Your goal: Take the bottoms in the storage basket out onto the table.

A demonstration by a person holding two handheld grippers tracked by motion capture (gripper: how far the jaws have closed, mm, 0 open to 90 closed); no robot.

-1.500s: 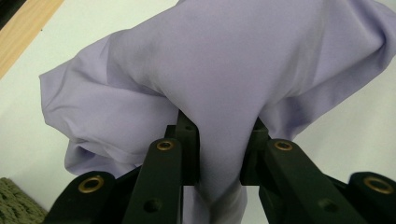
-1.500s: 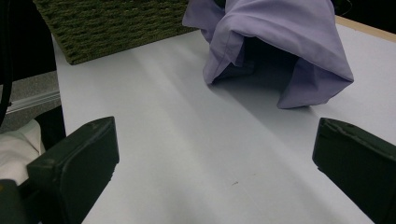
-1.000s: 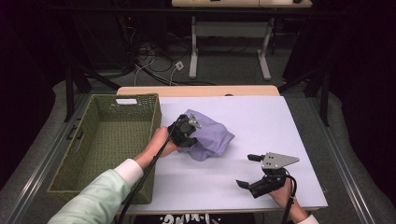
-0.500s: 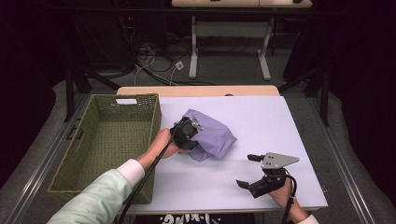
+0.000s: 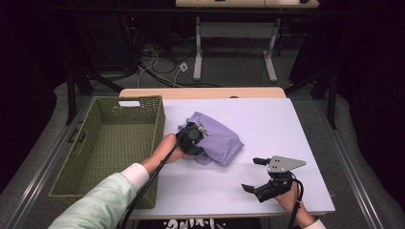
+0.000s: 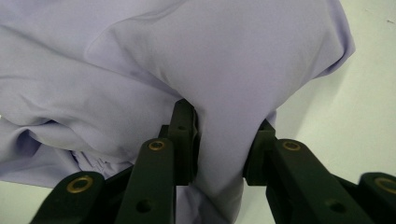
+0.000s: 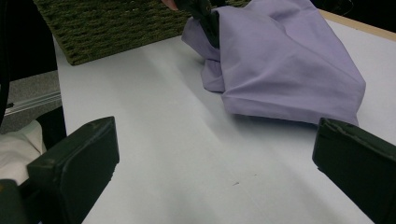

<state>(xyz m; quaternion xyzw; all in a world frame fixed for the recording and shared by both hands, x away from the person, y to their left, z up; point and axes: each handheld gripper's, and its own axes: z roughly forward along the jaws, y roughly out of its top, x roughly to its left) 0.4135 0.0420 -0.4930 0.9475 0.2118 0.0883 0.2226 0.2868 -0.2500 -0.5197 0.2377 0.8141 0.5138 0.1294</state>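
Note:
A crumpled lilac cloth [image 5: 220, 141] lies on the white table [image 5: 272, 119], just right of the basket. My left gripper [image 5: 195, 138] comes at it from the left and is shut on a bunched fold. In the left gripper view the cloth [image 6: 210, 70] is pinched between both pads, with the left gripper [image 6: 223, 140] closed tight around the fold. My right gripper [image 5: 250, 174] rests open near the table's front right, apart from the cloth. In the right gripper view the right gripper [image 7: 217, 144] holds nothing, and the cloth [image 7: 289, 60] lies ahead with the left gripper [image 7: 205, 14] biting its far edge.
A deep green woven basket [image 5: 71, 157] stands along the table's left side, its near corner [image 7: 107, 23] close to the cloth. Bare tabletop stretches between the cloth and the right gripper. Beyond the table's far edge are table legs and cables on the floor.
The left hand has shifted only slightly, with the cloth still in its grip. The right gripper has kept still.

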